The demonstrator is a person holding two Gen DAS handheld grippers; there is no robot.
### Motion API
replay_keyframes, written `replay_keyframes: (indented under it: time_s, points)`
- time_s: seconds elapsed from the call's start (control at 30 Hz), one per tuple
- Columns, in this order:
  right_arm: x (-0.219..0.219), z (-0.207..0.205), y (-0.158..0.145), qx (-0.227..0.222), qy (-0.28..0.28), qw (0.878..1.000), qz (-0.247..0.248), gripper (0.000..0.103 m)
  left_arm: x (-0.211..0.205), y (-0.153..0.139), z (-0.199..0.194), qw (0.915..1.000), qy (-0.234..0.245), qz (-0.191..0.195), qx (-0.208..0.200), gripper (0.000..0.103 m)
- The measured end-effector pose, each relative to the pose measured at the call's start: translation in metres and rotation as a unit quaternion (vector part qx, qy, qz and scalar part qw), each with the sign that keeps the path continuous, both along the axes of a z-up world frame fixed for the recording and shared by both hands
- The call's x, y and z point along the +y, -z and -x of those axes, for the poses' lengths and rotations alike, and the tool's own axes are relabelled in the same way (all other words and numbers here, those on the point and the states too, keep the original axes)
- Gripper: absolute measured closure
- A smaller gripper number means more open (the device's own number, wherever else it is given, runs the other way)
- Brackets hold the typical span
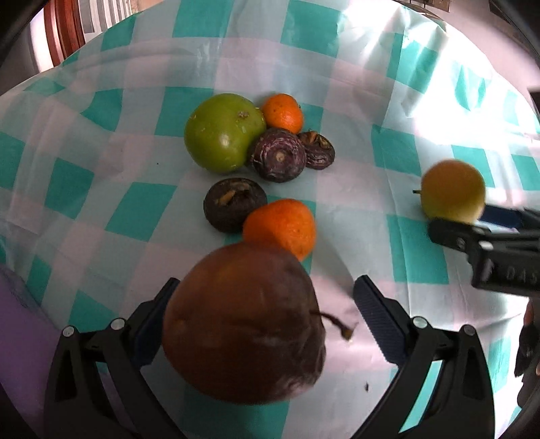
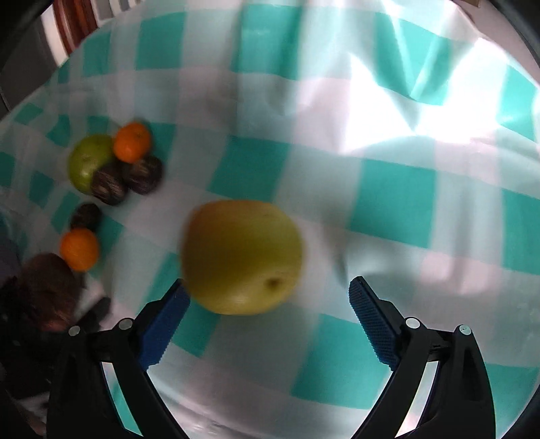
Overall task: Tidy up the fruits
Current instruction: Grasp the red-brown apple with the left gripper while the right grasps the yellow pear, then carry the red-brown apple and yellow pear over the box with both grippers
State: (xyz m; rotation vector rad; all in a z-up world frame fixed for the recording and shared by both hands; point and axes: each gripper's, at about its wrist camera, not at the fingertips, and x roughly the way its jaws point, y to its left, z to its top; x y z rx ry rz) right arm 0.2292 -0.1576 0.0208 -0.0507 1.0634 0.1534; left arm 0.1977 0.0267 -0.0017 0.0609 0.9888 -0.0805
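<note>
On a teal and white checked tablecloth [image 1: 135, 209] lies a cluster of fruit: a green apple [image 1: 223, 132], an orange [image 1: 282, 112], two dark purple fruits [image 1: 278, 154] beside it, a third dark fruit [image 1: 234, 203] and a nearer orange [image 1: 280, 227]. My left gripper [image 1: 266, 310] is open, with a brown fruit [image 1: 243, 320] between its jaws, touching the left pad. My right gripper [image 2: 270, 314] is open, with a yellow fruit [image 2: 241, 255] just ahead of its pads. The yellow fruit [image 1: 452, 193] and right gripper [image 1: 486, 243] also show in the left wrist view.
The cluster shows at left in the right wrist view, with the green apple [image 2: 88, 162] and brown fruit [image 2: 47, 287]. A wooden chair [image 1: 64, 30] stands beyond the far left table edge. Bright light falls on the cloth at far right [image 1: 438, 101].
</note>
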Motion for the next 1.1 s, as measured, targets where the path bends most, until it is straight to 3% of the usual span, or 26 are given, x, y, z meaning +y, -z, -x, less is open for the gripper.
replay_keyframes:
  time_s: [0.1, 0.17, 0.2, 0.23, 0.27, 0.3, 0.33, 0.37, 0.4, 0.57, 0.67, 0.83, 0.93, 0.97, 1.1]
  points:
    - [0.03, -0.013, 0.005, -0.005, -0.035, 0.998, 0.044, 0.01, -0.002, 0.001, 0.003, 1.0, 0.001, 0.0, 0.0, 0.002]
    - [0.034, -0.023, 0.003, -0.012, -0.032, 0.998, 0.044, 0.013, -0.003, 0.003, 0.006, 1.0, 0.002, -0.001, -0.001, 0.002]
    - [0.032, -0.026, 0.001, -0.012, -0.024, 0.999, 0.042, 0.016, -0.003, 0.003, 0.006, 1.0, 0.003, 0.0, -0.002, 0.002]
    - [0.03, -0.027, -0.002, -0.015, -0.016, 0.999, 0.041, 0.033, -0.003, 0.003, 0.006, 1.0, 0.003, 0.001, -0.002, 0.003]
    - [0.026, -0.028, -0.005, -0.007, -0.015, 0.999, 0.036, 0.04, -0.004, 0.002, 0.007, 1.0, 0.006, 0.002, -0.005, 0.009]
    - [0.029, -0.028, -0.006, -0.004, -0.018, 0.999, 0.044, 0.04, -0.005, 0.0, 0.01, 0.9997, 0.014, 0.001, -0.017, 0.023]
    - [0.021, -0.031, -0.003, -0.005, -0.026, 0.998, 0.052, 0.04, -0.005, -0.003, 0.025, 0.9996, 0.017, -0.002, -0.023, 0.028]
    - [0.018, -0.024, -0.004, -0.005, -0.031, 0.998, 0.058, 0.04, -0.007, -0.004, 0.03, 0.9993, 0.021, -0.005, -0.029, 0.04]
    - [0.014, -0.016, -0.005, -0.003, -0.029, 0.998, 0.06, 0.04, -0.008, -0.005, 0.034, 0.9991, 0.031, -0.004, -0.03, 0.041]
    - [-0.022, 0.04, -0.01, 0.021, 0.032, 0.999, 0.024, 0.04, -0.015, -0.008, 0.053, 0.9994, 0.031, -0.003, -0.013, 0.042]
    - [-0.048, 0.094, -0.015, 0.035, 0.053, 0.998, 0.008, 0.04, -0.023, -0.013, 0.082, 0.9991, 0.041, 0.001, 0.006, 0.042]
    - [-0.064, 0.195, -0.018, 0.057, 0.037, 0.998, -0.006, 0.039, -0.045, -0.014, 0.161, 0.9951, 0.092, -0.005, 0.035, 0.042]
    - [-0.072, 0.23, -0.013, 0.063, 0.004, 0.998, -0.004, 0.039, -0.055, -0.014, 0.195, 0.9901, 0.128, -0.007, 0.058, 0.042]
    - [-0.058, 0.255, -0.01, 0.061, -0.005, 0.998, -0.005, 0.039, -0.055, -0.016, 0.205, 0.9882, 0.138, -0.006, 0.066, 0.042]
    - [-0.064, 0.288, -0.026, 0.049, -0.039, 0.998, -0.018, 0.039, -0.045, -0.031, 0.231, 0.9903, 0.125, -0.024, 0.057, 0.042]
